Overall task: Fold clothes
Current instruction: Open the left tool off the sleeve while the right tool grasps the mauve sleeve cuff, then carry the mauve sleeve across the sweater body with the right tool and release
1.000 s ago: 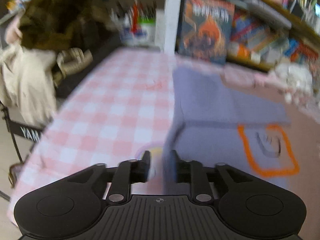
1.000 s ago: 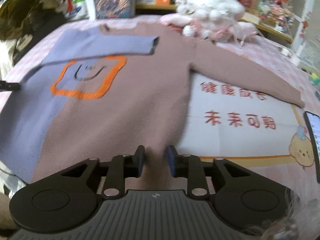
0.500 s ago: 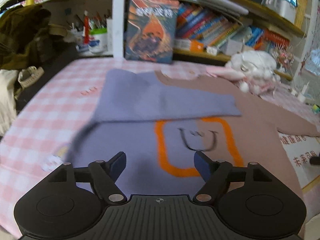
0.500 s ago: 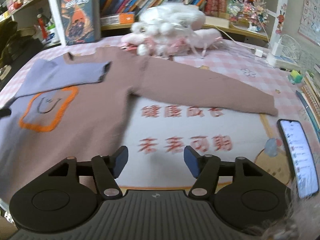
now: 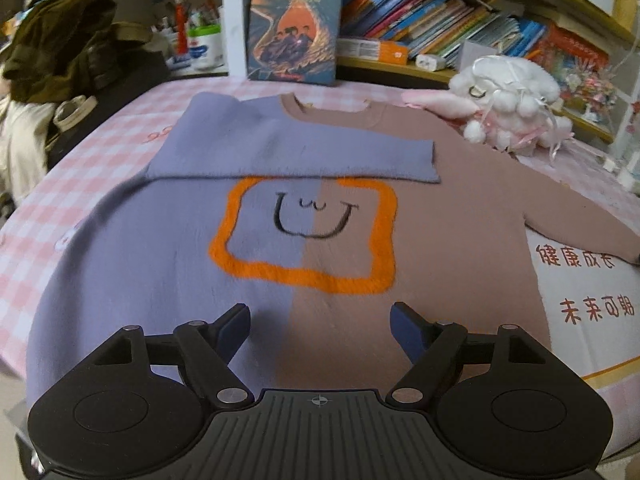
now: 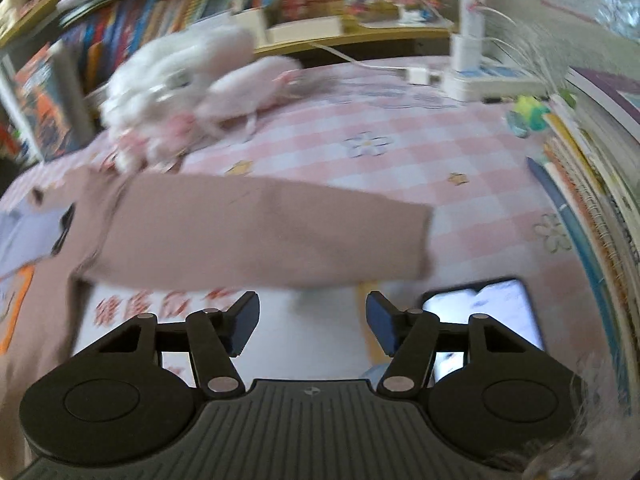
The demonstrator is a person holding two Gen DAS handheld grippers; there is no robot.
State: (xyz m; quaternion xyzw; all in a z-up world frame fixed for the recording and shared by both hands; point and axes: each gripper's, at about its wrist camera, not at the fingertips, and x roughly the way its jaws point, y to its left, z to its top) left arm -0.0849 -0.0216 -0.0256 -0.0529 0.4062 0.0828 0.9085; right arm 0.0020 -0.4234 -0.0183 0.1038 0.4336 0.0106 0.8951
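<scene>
While both tongs hang over the table, neither grasps anything. The left gripper (image 5: 320, 322) has just spread wide, its jaws released above the sweater (image 5: 280, 264), which lies flat on the pink checked tablecloth (image 5: 60, 184). The purple sleeve (image 5: 280, 148) is folded across the chest, above the orange-framed smiley. The right gripper (image 6: 312, 322) has jaws parted and narrowing slightly, empty, just short of the outstretched brown sleeve (image 6: 260, 232). A lit phone (image 6: 480, 316) lies near its right finger. A white plush toy (image 6: 176, 92) sits beyond the sleeve.
</scene>
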